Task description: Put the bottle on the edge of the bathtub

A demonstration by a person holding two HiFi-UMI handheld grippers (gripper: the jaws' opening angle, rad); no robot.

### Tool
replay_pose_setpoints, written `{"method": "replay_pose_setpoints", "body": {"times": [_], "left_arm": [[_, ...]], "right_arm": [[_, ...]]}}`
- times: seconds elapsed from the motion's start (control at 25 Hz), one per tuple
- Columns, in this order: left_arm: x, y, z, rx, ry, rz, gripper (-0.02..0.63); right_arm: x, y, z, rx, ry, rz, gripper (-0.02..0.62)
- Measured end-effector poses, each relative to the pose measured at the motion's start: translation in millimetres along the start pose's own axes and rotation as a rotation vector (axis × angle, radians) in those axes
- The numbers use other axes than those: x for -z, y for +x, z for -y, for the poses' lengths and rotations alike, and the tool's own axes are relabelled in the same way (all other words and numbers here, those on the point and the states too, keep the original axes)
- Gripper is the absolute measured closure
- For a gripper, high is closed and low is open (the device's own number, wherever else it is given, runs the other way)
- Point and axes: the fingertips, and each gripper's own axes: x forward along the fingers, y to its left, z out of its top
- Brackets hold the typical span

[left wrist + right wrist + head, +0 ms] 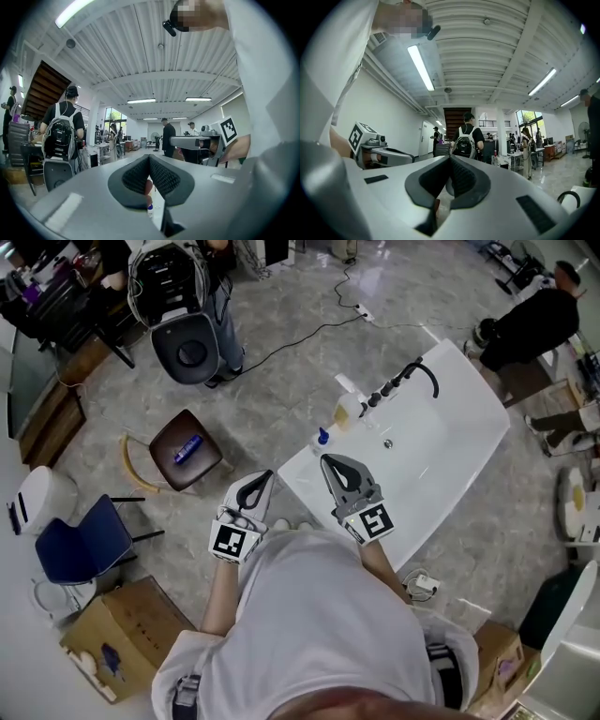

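Note:
The white bathtub (469, 418) runs diagonally in the head view. On its near-left rim stand a small blue-capped bottle (322, 437) and a yellowish pump bottle (348, 410). A blue bottle (187, 448) lies on a brown chair (208, 465) to the left. My left gripper (269, 474) is shut and empty, just left of the tub's corner. Over the tub's near end my right gripper (326, 461) is shut with nothing in it. The left gripper view shows my left gripper (149, 156) with tips touching, the blue-capped bottle (149, 206) below them. In the right gripper view my right gripper (451, 157) is likewise shut.
A black faucet (424, 371) rises from the tub's far rim. A black cable (309, 334) crosses the floor toward a power strip. A blue chair (84, 542) and a cardboard box (131, 629) stand at left. People stand at the upper left (220, 306) and upper right (530, 324).

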Motion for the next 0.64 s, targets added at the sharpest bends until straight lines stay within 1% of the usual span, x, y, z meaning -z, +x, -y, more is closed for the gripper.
{"method": "replay_pose_setpoints", "body": {"times": [0.08,0.32,0.48,0.64], "left_arm": [[-1.4,0.8,-2.8,-0.002,0.012,-0.008,0.611],[-2.7,-1.5,-2.2,0.01,0.0,-0.015,0.611],[-5.0,11.1,-8.1,0.014,0.009,-0.003,0.611],[1.9,19.9,-8.4,0.008,-0.012,-0.011,0.611]], "right_arm": [[-0.6,2.2,-1.0,-0.012,-0.002,0.005,0.595],[-6.1,2.4,-6.8,-0.019,0.007,-0.008,0.595],[-12.7,10.7,1.7,-0.021,-0.024,0.025,0.595],[-7.2,9.4,7.2,-0.017,-0.042,0.013,0.595]]}}
